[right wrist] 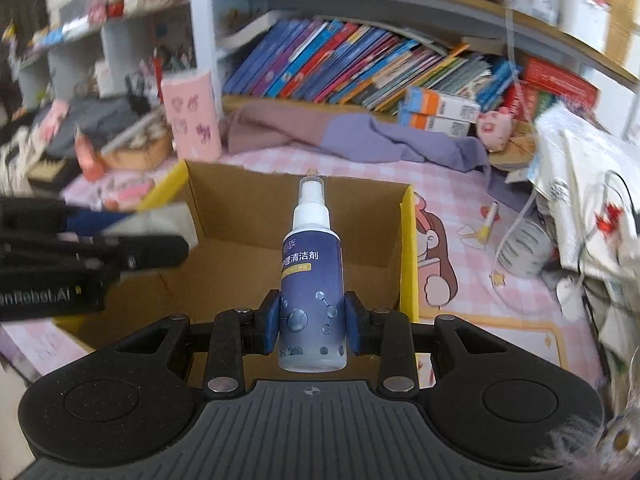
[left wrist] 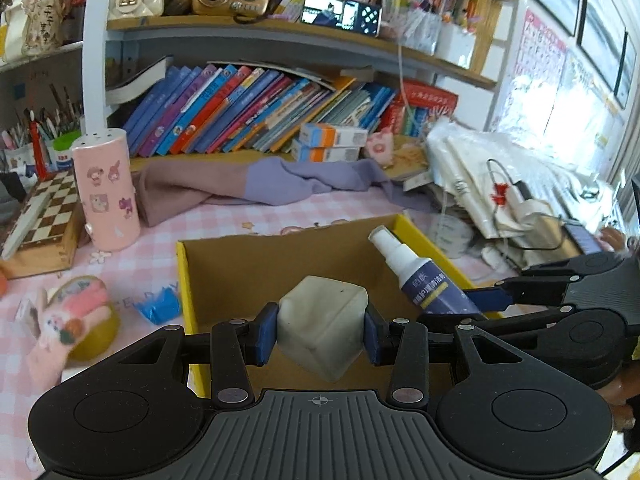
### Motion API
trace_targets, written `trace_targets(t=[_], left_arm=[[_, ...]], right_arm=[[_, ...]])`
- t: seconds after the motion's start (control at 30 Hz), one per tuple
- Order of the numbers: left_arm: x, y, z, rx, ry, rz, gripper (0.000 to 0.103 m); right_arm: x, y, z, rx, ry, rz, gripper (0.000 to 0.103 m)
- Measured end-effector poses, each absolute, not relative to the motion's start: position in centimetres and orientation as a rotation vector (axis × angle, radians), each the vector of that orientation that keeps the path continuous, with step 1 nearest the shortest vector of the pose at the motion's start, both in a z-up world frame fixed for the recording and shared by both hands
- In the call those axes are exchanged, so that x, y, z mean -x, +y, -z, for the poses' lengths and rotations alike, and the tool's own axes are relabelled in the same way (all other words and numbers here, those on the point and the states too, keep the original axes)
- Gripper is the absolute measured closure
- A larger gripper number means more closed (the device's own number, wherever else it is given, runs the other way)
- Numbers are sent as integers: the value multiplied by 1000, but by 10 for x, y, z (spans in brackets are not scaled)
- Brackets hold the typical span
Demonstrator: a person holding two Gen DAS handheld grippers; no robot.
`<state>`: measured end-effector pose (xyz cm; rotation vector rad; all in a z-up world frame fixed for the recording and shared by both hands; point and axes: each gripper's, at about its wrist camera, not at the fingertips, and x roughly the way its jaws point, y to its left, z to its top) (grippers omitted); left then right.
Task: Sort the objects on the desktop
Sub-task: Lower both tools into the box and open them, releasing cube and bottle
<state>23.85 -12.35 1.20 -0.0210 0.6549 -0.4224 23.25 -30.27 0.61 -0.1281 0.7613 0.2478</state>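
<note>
Brown cardboard box [left wrist: 256, 272], yellow-edged, open at the top, on a pink checked tablecloth [left wrist: 224, 220]; inside bare as far as can be seen. Left gripper [left wrist: 320, 330]: blue pads clamped on the two sides of an off-white block [left wrist: 322, 332], held above the box's near part. Right gripper [right wrist: 312, 326]: jaws pressed on the lower body of a purple spray bottle [right wrist: 310, 280] with white neck and clear cap, pointing away over the box. Step in hand, by judgement: delivery of both items to the box. Next move calls for lowering each inside the walls before parting the jaws, the two grippers kept apart; the bottle, tall and narrow, would likely topple if dropped.
</note>
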Motion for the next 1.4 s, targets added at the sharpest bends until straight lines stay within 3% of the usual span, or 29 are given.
trace_targets(t=[0.57, 0.7, 1.0, 1.3, 1.4], left_arm=[[-301, -157, 25, -285, 812, 429, 61], [-303, -162, 28, -292, 842, 432, 61], [-305, -174, 33, -295, 900, 444, 60], [-303, -180, 36, -342, 905, 416, 51], [-299, -184, 34, -386, 867, 388, 39]], right_arm=[[-324, -274, 47, 519, 931, -455, 73], [-329, -278, 64, 522, 1022, -461, 73], [-329, -288, 67, 573, 1005, -486, 73], [-331, -289, 67, 534, 1021, -500, 73], [-331, -290, 64, 521, 1005, -499, 69]])
